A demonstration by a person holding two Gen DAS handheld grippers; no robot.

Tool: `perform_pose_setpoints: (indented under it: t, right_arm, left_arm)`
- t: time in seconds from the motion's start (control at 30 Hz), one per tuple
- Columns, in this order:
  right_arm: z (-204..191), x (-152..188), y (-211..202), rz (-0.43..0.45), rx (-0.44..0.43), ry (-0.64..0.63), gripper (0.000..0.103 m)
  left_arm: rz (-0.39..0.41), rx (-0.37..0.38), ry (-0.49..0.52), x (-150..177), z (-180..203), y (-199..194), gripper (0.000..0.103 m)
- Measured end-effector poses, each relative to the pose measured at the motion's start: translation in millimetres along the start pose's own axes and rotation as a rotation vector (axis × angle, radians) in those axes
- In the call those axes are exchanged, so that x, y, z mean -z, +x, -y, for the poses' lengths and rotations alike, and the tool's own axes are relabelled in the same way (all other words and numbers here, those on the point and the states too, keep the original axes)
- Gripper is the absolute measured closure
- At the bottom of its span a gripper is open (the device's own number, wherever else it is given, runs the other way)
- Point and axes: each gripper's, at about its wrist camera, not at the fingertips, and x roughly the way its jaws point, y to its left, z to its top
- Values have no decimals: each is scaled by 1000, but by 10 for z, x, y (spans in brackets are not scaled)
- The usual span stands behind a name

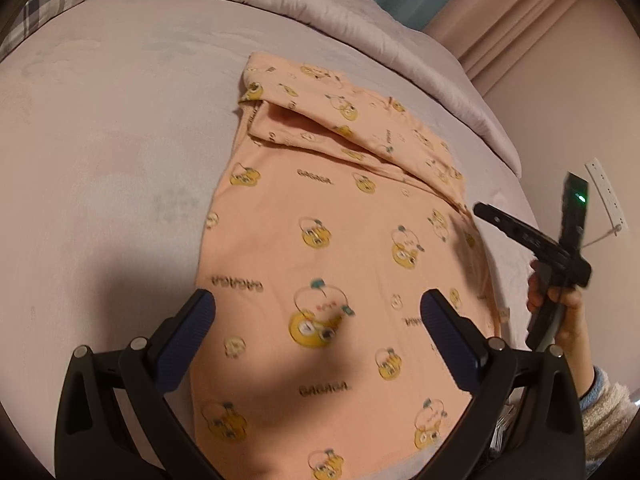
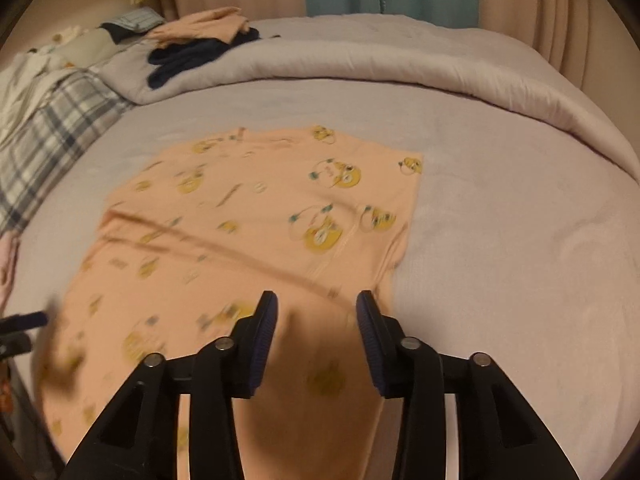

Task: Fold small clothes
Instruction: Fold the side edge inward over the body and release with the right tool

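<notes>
Left gripper (image 1: 318, 322): angled downward above peach garment (image 1: 340, 248), jaws spread wide, nothing held. Right gripper (image 2: 316, 326): angled downward, jaws partly apart, empty. One garment, flat on bed (image 2: 500, 240), one sleeve folded over. Near hem cut off; print blurred.

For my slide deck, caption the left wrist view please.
Open left gripper hovers over a peach duck-print garment, one sleeve folded in, on a lilac bed.
</notes>
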Motion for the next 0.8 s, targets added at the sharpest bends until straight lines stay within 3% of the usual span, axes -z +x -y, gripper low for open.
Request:
perform_pose_setpoints:
  t: [0.13, 0.33, 0.47, 0.53, 0.8]
  right_arm:
    - [-6, 343, -247, 11, -55, 52, 51]
    - [107, 667, -419, 3, -94, 151, 51]
    - [249, 771, -550, 15, -104, 218, 48]
    - [294, 838, -586, 16, -123, 261, 41]
    - [309, 1012, -525, -28, -183, 317, 41]
  left_arm:
    - [-5, 8, 6, 104, 45, -40, 1]
    - [5, 5, -20, 228, 29, -132, 1]
    - [12, -1, -53, 319, -29, -175, 1]
    - [11, 0, -69, 365, -60, -188, 1]
    - [6, 21, -115, 454, -161, -219, 1]
